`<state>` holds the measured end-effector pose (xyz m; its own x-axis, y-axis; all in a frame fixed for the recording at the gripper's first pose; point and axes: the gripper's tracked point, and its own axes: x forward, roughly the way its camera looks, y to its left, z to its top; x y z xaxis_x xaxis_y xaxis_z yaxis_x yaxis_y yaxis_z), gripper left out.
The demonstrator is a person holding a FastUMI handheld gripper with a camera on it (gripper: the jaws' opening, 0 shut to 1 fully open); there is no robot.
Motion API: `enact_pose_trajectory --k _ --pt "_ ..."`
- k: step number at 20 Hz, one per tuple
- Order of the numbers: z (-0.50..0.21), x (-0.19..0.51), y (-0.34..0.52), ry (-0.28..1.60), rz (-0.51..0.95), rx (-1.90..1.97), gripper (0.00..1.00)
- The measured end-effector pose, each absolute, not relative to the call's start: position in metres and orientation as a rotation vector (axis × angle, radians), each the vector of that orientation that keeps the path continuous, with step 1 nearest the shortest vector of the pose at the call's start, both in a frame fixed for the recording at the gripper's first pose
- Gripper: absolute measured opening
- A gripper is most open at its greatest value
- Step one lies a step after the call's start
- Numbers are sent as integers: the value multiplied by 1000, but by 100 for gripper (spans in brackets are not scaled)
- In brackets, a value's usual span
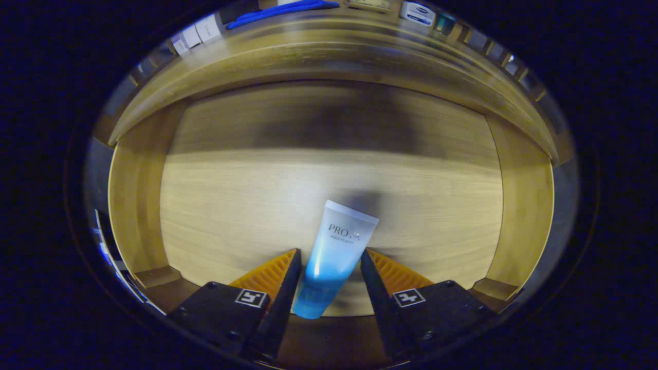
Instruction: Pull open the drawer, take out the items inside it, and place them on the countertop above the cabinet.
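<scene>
The open wooden drawer [329, 169] has a pale, fine-grained board floor and four low walls of warmer, glossier wood; its rear half lies in soft shadow. One item lies in it: a smooth plastic squeeze tube [331, 257], flat and white at its crimped end, shading to bright blue toward the cap end. It lies slightly tilted on the drawer floor, close to the front wall and about midway between the side walls, with its crimped end pointing toward the back of the drawer.

The hand-held gripper [329, 264] has its two fingers apart, one on each side of the tube's blue lower half. The ridged pads stand just beside the tube, and whether either one touches it cannot be told. The tube's cap end is partly cut off behind the finger bodies.

Above the drawer's rear wall runs the curved wooden edge of the tabletop [329, 46]. On it, badly blurred and cropped, lie a long blue object [280, 11], a few small white boxes [198, 33] toward the left corner, and a white container with a blue label [417, 12] toward the right.
</scene>
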<state>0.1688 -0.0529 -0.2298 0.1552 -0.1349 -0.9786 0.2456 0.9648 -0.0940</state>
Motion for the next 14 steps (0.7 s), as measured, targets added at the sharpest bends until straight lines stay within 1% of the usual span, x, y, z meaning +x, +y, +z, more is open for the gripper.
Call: enact_pose_trajectory --k 2,3,5,9,14 --pt "-230 170 -51 1377 -258 80 69" --pt "-231 172 -49 1372 -250 71 59" --pt "-230 175 -48 1351 -243 69 50" --pt "-217 185 -51 1292 -251 73 38" --pt "-169 185 -50 1204 -201 88 37"
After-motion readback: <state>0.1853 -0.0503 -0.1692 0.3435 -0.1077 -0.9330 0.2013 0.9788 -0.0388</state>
